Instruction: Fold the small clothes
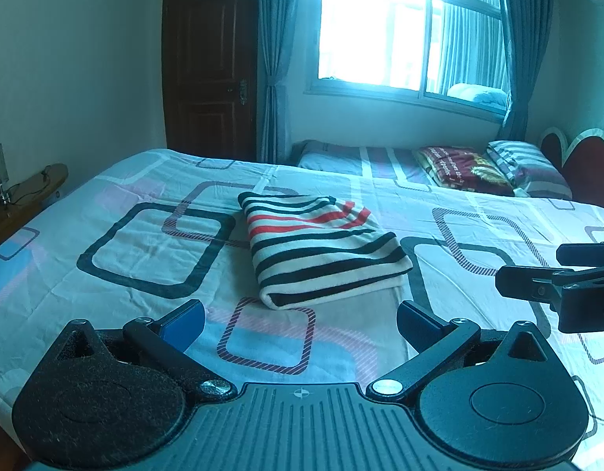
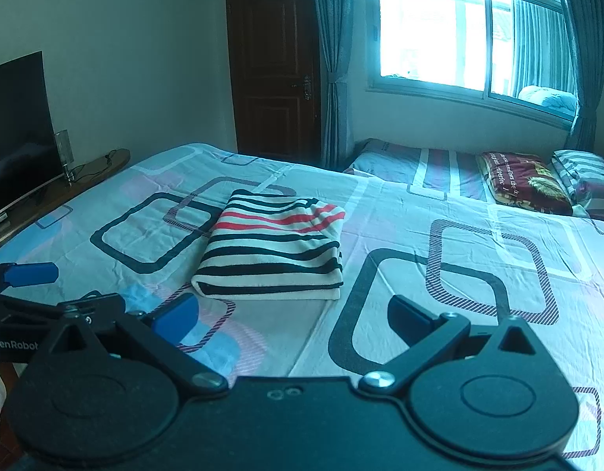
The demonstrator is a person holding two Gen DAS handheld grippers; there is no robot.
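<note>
Striped garment: soft knitted cloth, matt, slightly fuzzy. Bedsheet: thin woven cloth, matt, creased. Left gripper: matt black plastic body (ribbed on top), smooth blue finger pads, shiny metal screws. Door: dark wood, faint sheen.

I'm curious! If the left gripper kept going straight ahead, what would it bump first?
Probably the folded striped garment, lying on the bedsheet straight ahead of the open left gripper; depth is hard to judge.
</note>
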